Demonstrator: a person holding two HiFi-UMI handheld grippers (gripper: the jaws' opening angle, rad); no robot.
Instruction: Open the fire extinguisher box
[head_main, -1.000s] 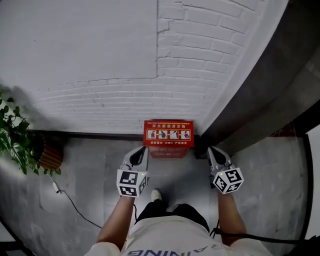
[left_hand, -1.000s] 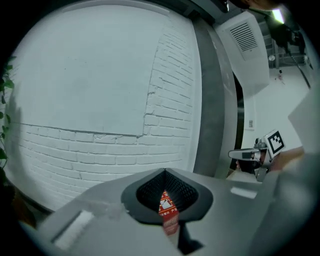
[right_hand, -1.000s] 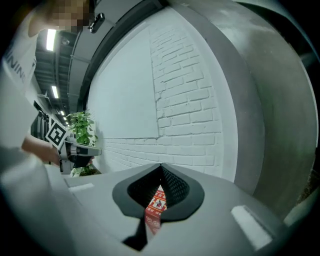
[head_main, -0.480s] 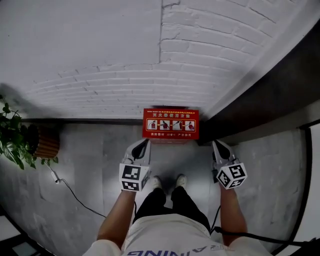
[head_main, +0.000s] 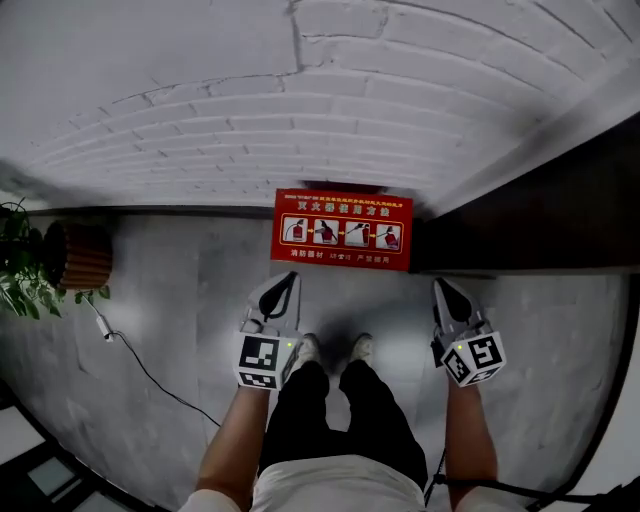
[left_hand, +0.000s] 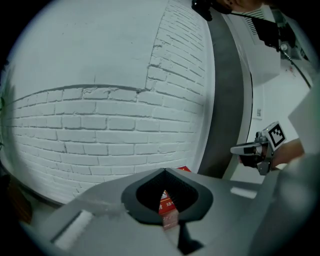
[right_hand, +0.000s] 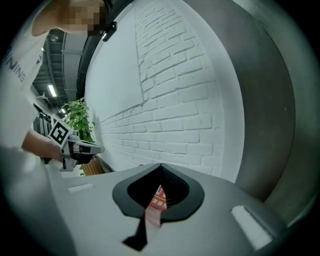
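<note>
Ahead of both jaws, red rectangular fire extinguisher box (head_main: 342, 229) sits on grey concrete floor (head_main: 200, 300) against white brick wall (head_main: 250, 100). Left gripper (head_main: 288, 282) and right gripper (head_main: 441, 290) are closed and empty, with bare floor before the box. Right gripper view shows leafy green potted plant (right_hand: 80, 117) beyond left gripper.

A red fire extinguisher box (head_main: 342, 229) is seen on the grey floor (head_main: 200, 300), set against the foot of a white brick wall (head_main: 300, 100), its pictured label turned upward. The left hand-held gripper (head_main: 288, 282) and the right hand-held gripper (head_main: 441, 290) are held near the box without touching it, each with its jaws drawn together. A potted plant (head_main: 40, 262) is seen at far left, with a cable (head_main: 140, 368) lying beside it.
</note>
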